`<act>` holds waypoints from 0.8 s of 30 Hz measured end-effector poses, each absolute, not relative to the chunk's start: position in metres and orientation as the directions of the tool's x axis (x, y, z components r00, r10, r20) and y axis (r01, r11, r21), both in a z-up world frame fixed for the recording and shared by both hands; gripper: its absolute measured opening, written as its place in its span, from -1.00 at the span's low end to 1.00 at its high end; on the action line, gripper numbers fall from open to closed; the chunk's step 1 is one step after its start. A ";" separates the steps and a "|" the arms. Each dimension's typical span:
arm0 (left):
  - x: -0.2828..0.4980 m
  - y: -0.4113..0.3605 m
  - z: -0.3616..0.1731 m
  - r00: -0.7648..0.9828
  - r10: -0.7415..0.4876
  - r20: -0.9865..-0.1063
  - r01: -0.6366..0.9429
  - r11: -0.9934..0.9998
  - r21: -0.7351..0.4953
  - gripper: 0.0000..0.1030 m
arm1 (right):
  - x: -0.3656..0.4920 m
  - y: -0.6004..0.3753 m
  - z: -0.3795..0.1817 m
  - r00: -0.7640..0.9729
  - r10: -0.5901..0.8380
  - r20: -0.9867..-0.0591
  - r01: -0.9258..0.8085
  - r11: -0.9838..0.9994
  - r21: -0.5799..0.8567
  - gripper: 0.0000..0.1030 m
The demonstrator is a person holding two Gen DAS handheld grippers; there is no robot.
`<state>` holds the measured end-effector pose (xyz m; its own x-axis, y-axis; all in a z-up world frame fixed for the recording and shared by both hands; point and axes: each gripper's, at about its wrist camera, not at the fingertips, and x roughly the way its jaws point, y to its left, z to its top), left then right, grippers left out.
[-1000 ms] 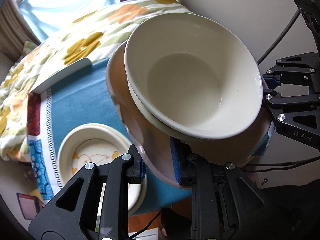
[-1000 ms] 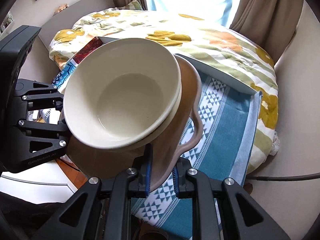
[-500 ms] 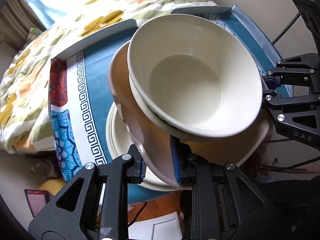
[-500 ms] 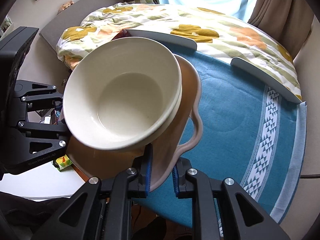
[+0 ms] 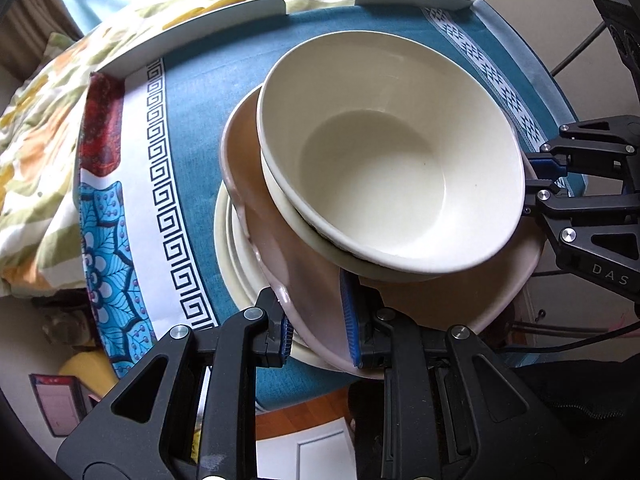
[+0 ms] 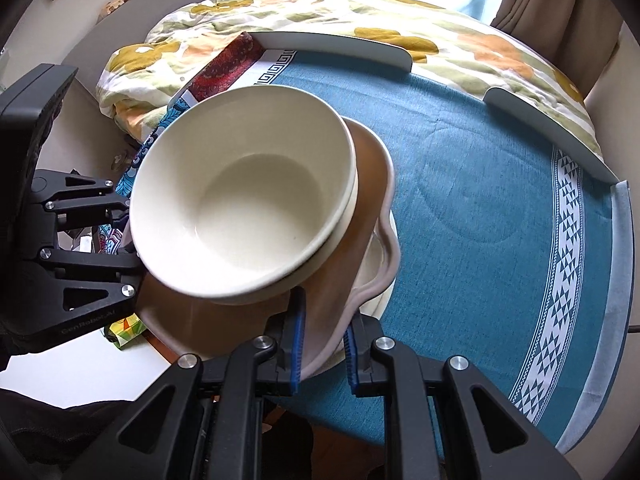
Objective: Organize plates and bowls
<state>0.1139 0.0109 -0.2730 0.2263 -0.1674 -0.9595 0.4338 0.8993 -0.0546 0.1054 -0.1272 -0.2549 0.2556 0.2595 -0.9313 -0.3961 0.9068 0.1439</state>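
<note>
— Blue pads on the left gripper (image 5: 316, 330), what were they doing?

— They were clenched on the near rim of the pinkish-brown plate (image 5: 288, 256), one finger (image 5: 284, 334) under its edge and the other on top. The right gripper (image 6: 322, 340) was grasping the same plate (image 6: 368, 200) from the opposite side, its blue-padded fingers (image 6: 298, 344) pinching the wavy rim between them.

— And how did the two tools sit relative to each other?

— They faced one another across the plate. In the left wrist view the right gripper's black frame reached in from the right edge; in the right wrist view the left gripper (image 6: 120, 216) came in from the left, both angled down over the load.

— What rode on the plate?

— Two cream bowls, nested. The upper bowl (image 5: 392, 152) sat inside a lower one, only the rim (image 5: 320, 248) of which showed. The stack looked tilted.

— Where was all this?

— Above the near edge of the desk, which was covered by a teal cloth (image 6: 480, 208) with white patterned borders. Directly under the held plate lay a cream plate (image 5: 228, 252) on that cloth; I could not tell whether the two touched.

— Anything else around?

— White raised rails (image 6: 340, 46) edged the desk's far side, and a floral duvet (image 6: 440, 32) lay on the bed beyond.
</note>
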 end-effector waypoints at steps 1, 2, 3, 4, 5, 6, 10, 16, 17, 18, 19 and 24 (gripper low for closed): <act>0.114 0.012 -0.275 0.224 -0.170 -0.960 0.428 0.902 -0.060 -0.65 | 0.106 -0.127 -0.255 0.256 0.262 -0.931 -0.394 0.907 0.147 -0.69; 0.114 0.013 -0.277 0.220 -0.174 -0.960 0.422 0.904 -0.067 -0.65 | 0.106 -0.127 -0.256 0.258 0.263 -0.930 -0.394 0.907 0.147 -0.69; 0.114 0.015 -0.278 0.225 -0.175 -0.959 0.420 0.905 -0.067 -0.65 | 0.105 -0.126 -0.257 0.257 0.262 -0.930 -0.397 0.906 0.146 -0.69; 0.112 0.015 -0.277 0.236 -0.172 -0.957 0.427 0.903 -0.057 -0.65 | 0.103 -0.126 -0.257 0.256 0.265 -0.929 -0.398 0.905 0.149 -0.69; 0.111 0.014 -0.277 0.238 -0.169 -0.957 0.431 0.901 -0.052 -0.65 | 0.102 -0.126 -0.258 0.255 0.268 -0.929 -0.396 0.906 0.152 -0.69; 0.111 0.014 -0.277 0.239 -0.164 -0.957 0.432 0.901 -0.047 -0.65 | 0.101 -0.126 -0.258 0.251 0.272 -0.929 -0.392 0.906 0.159 -0.69; 0.108 0.014 -0.277 0.250 -0.162 -0.955 0.433 0.901 -0.039 -0.65 | 0.098 -0.127 -0.259 0.251 0.279 -0.927 -0.382 0.908 0.170 -0.69; 0.103 0.012 -0.280 0.272 -0.150 -0.951 0.452 0.892 -0.011 -0.65 | 0.093 -0.125 -0.262 0.246 0.274 -0.930 -0.380 0.910 0.167 -0.69; 0.103 0.012 -0.280 0.274 -0.153 -0.950 0.453 0.892 -0.013 -0.65 | 0.093 -0.125 -0.262 0.245 0.273 -0.930 -0.376 0.911 0.169 -0.69; 0.103 0.012 -0.280 0.276 -0.155 -0.949 0.455 0.890 -0.013 -0.65 | 0.094 -0.125 -0.262 0.245 0.273 -0.930 -0.373 0.912 0.169 -0.69; 0.102 0.012 -0.280 0.277 -0.158 -0.948 0.457 0.890 -0.015 -0.65 | 0.095 -0.125 -0.262 0.245 0.271 -0.931 -0.370 0.914 0.168 -0.69; 0.105 0.013 -0.281 0.262 -0.161 -0.951 0.459 0.888 -0.024 -0.64 | 0.096 -0.126 -0.263 0.234 0.273 -0.933 -0.354 0.918 0.180 -0.69</act>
<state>0.1047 0.0130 -0.2808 0.2622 -0.1611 -0.9515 0.4592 0.8880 -0.0238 0.0957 -0.1256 -0.2631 0.2337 0.2728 -0.9333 -0.3538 0.9179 0.1797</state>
